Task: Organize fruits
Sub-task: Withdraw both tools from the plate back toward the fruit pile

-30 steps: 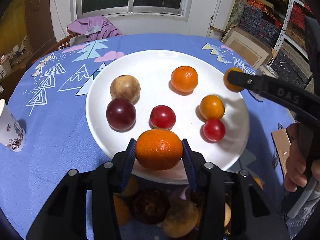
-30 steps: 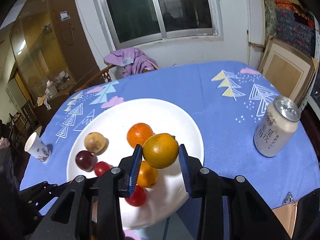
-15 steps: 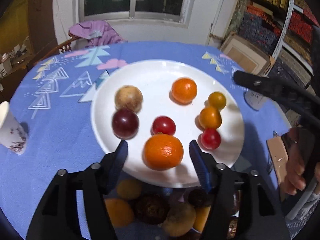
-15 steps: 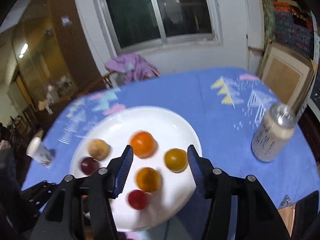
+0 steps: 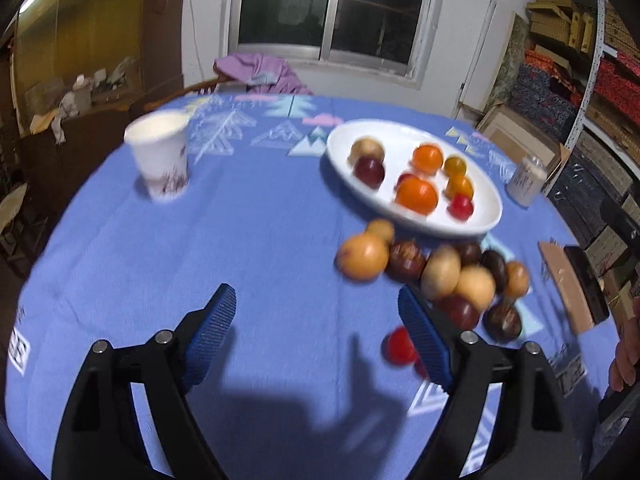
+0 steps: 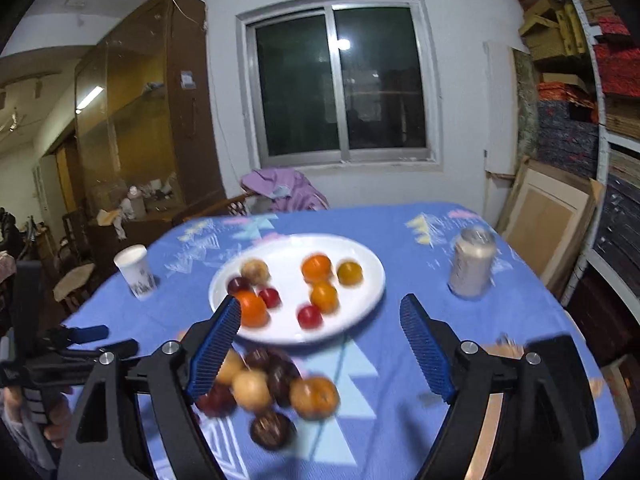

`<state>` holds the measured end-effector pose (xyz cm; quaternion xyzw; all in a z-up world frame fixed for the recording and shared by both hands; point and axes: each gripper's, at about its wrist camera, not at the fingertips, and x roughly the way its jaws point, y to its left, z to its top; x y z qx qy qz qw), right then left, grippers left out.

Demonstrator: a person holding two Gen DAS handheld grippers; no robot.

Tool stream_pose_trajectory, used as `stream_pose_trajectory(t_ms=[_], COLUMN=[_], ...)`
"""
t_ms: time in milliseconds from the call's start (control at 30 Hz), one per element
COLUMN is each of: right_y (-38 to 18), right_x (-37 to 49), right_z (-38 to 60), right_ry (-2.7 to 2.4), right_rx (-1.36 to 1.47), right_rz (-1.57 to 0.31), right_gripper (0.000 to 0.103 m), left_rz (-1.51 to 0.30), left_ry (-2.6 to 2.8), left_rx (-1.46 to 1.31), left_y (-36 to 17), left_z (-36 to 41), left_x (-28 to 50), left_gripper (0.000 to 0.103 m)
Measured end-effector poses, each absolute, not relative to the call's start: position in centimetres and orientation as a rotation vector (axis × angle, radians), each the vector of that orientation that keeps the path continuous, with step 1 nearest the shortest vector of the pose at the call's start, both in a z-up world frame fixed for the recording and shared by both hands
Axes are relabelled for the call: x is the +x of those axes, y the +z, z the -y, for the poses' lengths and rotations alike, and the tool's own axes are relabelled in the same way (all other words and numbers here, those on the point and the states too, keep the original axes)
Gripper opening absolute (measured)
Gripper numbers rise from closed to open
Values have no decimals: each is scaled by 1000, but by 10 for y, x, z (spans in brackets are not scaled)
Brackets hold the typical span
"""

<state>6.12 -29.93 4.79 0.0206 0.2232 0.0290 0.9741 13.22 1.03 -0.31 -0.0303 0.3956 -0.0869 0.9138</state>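
White and glazed, the round plate (image 5: 412,224) holds eight small fruits; a heap of brown, tan and red round fruits (image 5: 440,276) lies beside it on the blue cloth. They look firm, smooth, prone to roll, with no long axis: pinch across the middle. Left gripper (image 5: 318,332) and right gripper (image 6: 320,344) are opening, empty.

plate (image 5: 486,222): glossy white; tablecloth (image 5: 248,240): matt cloth; cup (image 5: 160,156): paper; can (image 6: 472,266): metal
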Motion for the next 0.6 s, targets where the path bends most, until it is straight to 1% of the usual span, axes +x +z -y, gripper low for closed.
stream_pose_trajectory(t_ms=[67, 133, 233, 600], right_y=[36, 33, 31, 33], right_x=[60, 61, 58, 54], right_z=[302, 302, 299, 294], right_ry=[58, 62, 62, 95], right_rx=[53, 57, 49, 53], right_rz=[-491, -509, -507, -497], right_gripper=[83, 83, 83, 83], left_rz=[-854, -840, -810, -813], left_ry=[-200, -210, -238, -277], left_rx=[-46, 6, 77, 148], left_y=[-15, -18, -19, -29], left_z=[-5, 5, 19, 40], left_x=[129, 126, 118, 122], left_gripper=[81, 81, 81, 81])
